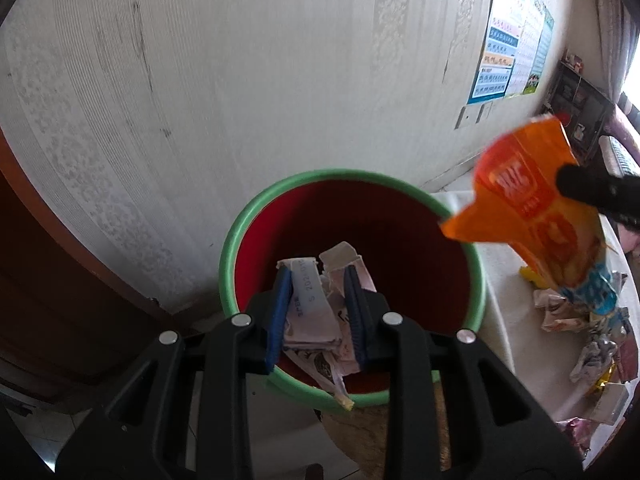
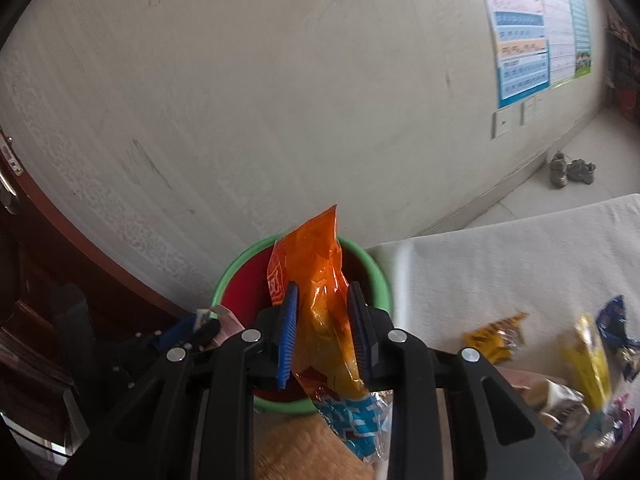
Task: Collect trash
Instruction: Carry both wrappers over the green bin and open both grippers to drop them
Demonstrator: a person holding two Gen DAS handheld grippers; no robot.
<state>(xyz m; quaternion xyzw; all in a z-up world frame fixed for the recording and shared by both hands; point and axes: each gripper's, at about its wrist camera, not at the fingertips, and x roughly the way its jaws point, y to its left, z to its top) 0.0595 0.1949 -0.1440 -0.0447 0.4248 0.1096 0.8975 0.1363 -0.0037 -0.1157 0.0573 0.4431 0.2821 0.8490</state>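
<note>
**Both loads arriving over the bin**

The worktop (image 2: 500, 248), under a pale cloth, carries more wrappers at its right edge; beside it stands the red bin (image 1: 400, 232) with its green rim. The left hand-held gripper (image 1: 318, 312) hangs over the bin's mouth, clamped on crumpled paper trash (image 1: 312, 320); the right hand-held gripper (image 2: 326, 332) is clamped on an orange snack bag (image 2: 320, 280), just at the rim. Next, probably: centre each load, then release. The bin's bottom is hidden; the bag's print is blurred.
</note>
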